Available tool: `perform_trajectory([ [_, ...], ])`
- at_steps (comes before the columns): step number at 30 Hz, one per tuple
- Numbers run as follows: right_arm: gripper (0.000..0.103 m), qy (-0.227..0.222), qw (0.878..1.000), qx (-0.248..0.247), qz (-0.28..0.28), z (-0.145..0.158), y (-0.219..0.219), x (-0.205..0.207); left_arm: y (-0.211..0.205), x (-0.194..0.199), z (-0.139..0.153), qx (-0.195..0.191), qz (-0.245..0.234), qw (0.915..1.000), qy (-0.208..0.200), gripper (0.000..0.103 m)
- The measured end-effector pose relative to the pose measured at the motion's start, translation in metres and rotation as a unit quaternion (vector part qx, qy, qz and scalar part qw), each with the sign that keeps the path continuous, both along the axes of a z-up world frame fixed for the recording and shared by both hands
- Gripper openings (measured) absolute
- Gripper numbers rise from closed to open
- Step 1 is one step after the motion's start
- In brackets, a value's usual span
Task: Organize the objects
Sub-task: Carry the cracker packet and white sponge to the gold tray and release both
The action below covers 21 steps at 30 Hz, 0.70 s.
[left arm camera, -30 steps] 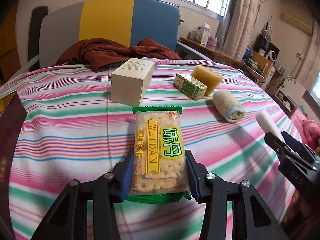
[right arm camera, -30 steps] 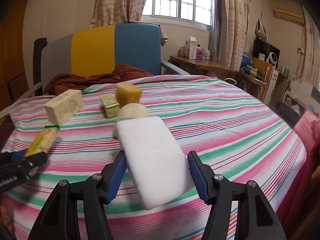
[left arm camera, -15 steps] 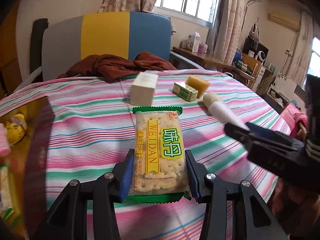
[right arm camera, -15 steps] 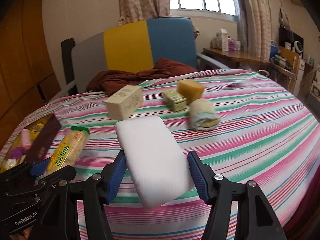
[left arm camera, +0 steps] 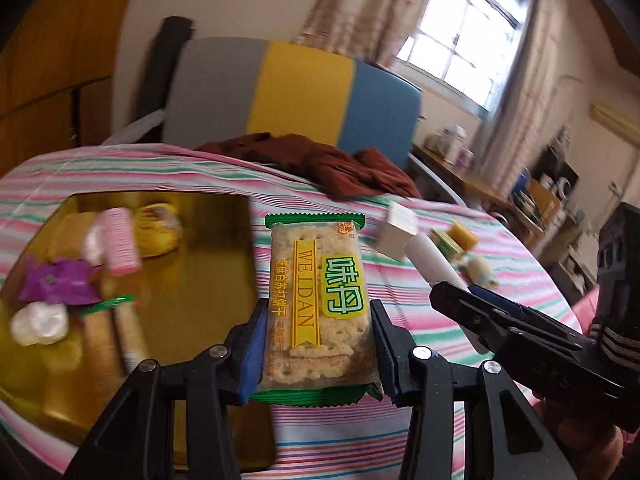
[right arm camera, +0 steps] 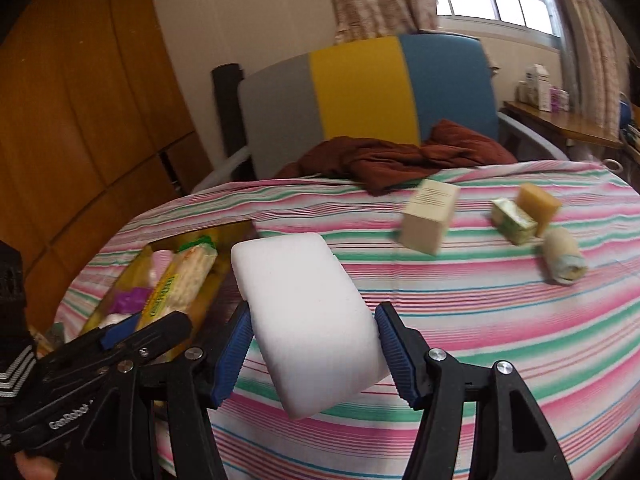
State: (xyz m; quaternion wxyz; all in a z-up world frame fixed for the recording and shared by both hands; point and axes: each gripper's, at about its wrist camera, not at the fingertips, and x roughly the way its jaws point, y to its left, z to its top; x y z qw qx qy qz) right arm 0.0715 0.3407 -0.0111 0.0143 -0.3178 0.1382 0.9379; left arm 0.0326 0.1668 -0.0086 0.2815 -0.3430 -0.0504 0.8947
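Over the tray: we carry both finds for sorting (others lie there).
Left gripper: pinching cracker packet.
Right gripper: clamped on white sponge.

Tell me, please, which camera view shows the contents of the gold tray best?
The left wrist view. It looks into the gold tray, showing a pink roll, a purple item and more. The right wrist view shows only a narrow slice, partly hidden behind the cracker packet and the left gripper.
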Motion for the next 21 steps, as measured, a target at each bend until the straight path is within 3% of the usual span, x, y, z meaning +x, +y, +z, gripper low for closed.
perform_trajectory([
  [8, 0.063, 0.004, 0.997, -0.009, 0.073, 0.01, -0.071, -0.038, -0.082, -0.015, -0.003, -0.001, 0.089, 0.996, -0.005, 0.048],
  [12, 0.063, -0.014, 0.995, -0.034, 0.097, 0.004, -0.097, -0.058, -0.118, -0.022, -0.01, -0.011, 0.13, 0.9914, -0.015, 0.048],
  [21, 0.072, -0.077, 0.991, -0.066, 0.085, -0.022, -0.116, -0.093, -0.158, -0.037, -0.031, -0.035, 0.154, 0.9858, -0.056, 0.048],
])
